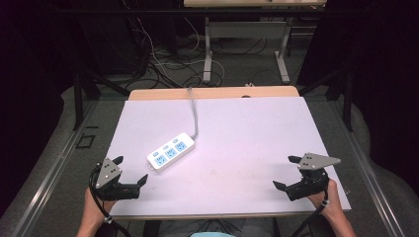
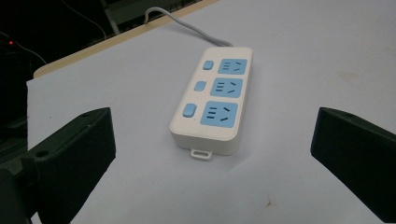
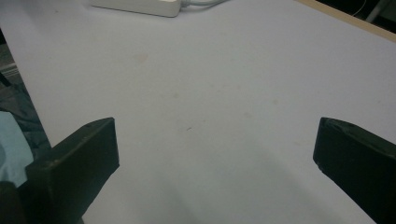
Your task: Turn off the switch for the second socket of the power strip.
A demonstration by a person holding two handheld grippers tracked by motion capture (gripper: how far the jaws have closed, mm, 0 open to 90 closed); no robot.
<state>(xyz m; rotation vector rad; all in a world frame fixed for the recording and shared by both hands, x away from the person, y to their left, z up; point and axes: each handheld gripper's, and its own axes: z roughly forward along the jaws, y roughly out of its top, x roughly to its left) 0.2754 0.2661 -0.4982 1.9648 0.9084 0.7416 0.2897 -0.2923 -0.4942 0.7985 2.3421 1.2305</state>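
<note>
White counter [image 1: 247,143] carries a power strip [image 1: 171,151] lying straight ahead of the left gripper [image 1: 130,170], long axis running away between its wide-open, empty jaws; the right gripper [image 1: 286,173], equally open and empty, sits much farther off

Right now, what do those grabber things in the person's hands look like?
Each hand-held gripper, left and right, is black, with two chunky wedge-shaped jaws. A grey three-cornered plate dotted with small holes sits on top of each. A black cable trails back from each one past the wrist. The forearms look bare, with no sleeves.
</note>
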